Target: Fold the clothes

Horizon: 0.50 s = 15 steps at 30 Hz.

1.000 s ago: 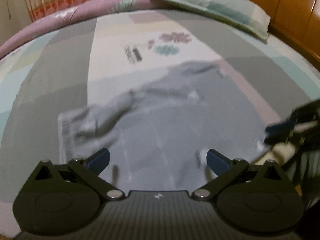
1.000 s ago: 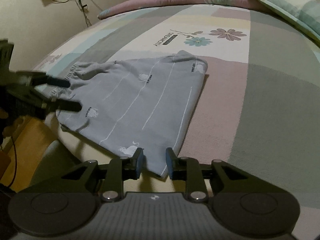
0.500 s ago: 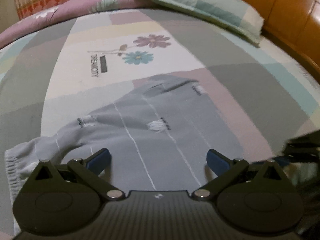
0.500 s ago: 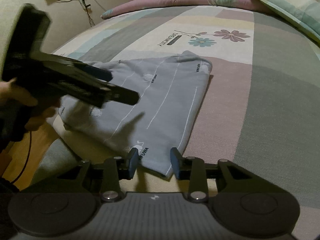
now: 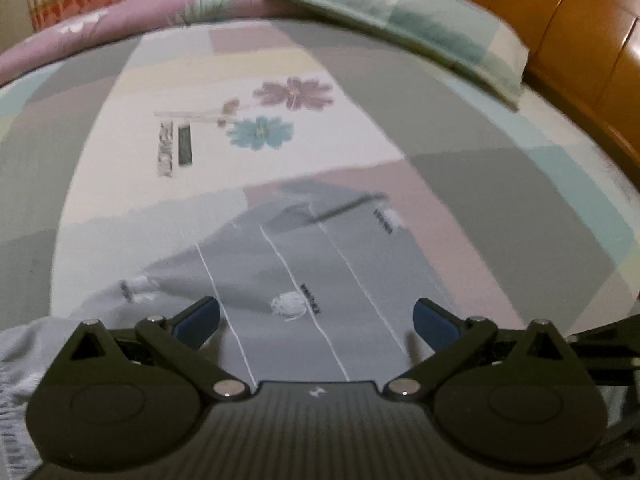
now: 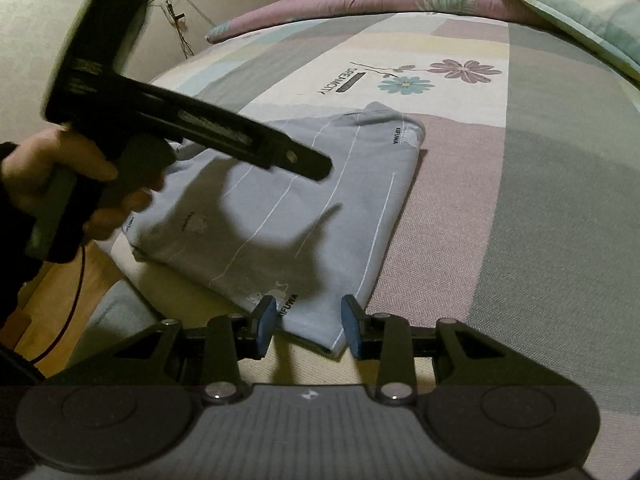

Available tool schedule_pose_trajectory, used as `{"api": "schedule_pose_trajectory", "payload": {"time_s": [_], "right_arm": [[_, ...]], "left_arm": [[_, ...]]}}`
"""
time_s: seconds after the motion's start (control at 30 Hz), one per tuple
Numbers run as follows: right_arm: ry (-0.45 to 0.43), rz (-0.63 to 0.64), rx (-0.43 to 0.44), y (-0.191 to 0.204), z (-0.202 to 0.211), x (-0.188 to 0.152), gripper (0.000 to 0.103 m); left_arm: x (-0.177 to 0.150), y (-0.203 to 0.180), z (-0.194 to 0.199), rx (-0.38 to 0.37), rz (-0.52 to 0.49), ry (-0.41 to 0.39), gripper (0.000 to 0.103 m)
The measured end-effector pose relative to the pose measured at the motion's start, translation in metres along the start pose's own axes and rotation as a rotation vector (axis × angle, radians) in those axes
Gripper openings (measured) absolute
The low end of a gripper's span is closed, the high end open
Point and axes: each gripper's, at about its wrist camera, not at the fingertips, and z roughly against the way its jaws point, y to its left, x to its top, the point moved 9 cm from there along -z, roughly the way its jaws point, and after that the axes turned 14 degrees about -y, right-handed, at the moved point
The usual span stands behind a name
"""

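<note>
A grey garment point(image 6: 304, 208) with thin white stripes and small prints lies folded flat on the patchwork bedsheet near the bed's front edge; it also shows in the left wrist view point(image 5: 320, 280). My left gripper point(image 5: 316, 318) is wide open and empty, held above the garment; in the right wrist view it appears as a black tool point(image 6: 192, 132) in a hand, casting a shadow on the cloth. My right gripper point(image 6: 308, 328) is open, its fingers on either side of the garment's near corner, not closed on it.
The bedsheet point(image 6: 540, 200) has a flower print point(image 6: 436, 74) beyond the garment. A checked pillow point(image 5: 404, 32) lies at the far right by the wooden headboard point(image 5: 580, 40). The bed edge and wooden floor point(image 6: 68, 284) are at the left.
My right gripper has opened and let go of the garment's corner. My left gripper has moved right, over the garment.
</note>
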Motion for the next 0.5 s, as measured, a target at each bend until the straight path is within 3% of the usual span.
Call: {"api": "schedule_pose_trajectory", "payload": {"time_s": [0.2,0.4,0.5], "right_arm": [[-0.007,-0.002,0.007,0.000,0.002,-0.001,0.041],[-0.015,-0.016,0.027,-0.003,0.002,-0.001,0.042],[-0.019,-0.022,0.033,-0.003,0.003,-0.001,0.042]], "left_arm": [[0.014,-0.006,-0.020,0.032,-0.023,0.016,0.102],[0.041,-0.060,-0.018,-0.196,-0.017,-0.018,0.102],[0.044,-0.074,-0.040,-0.226,-0.014,0.007,0.102]]}}
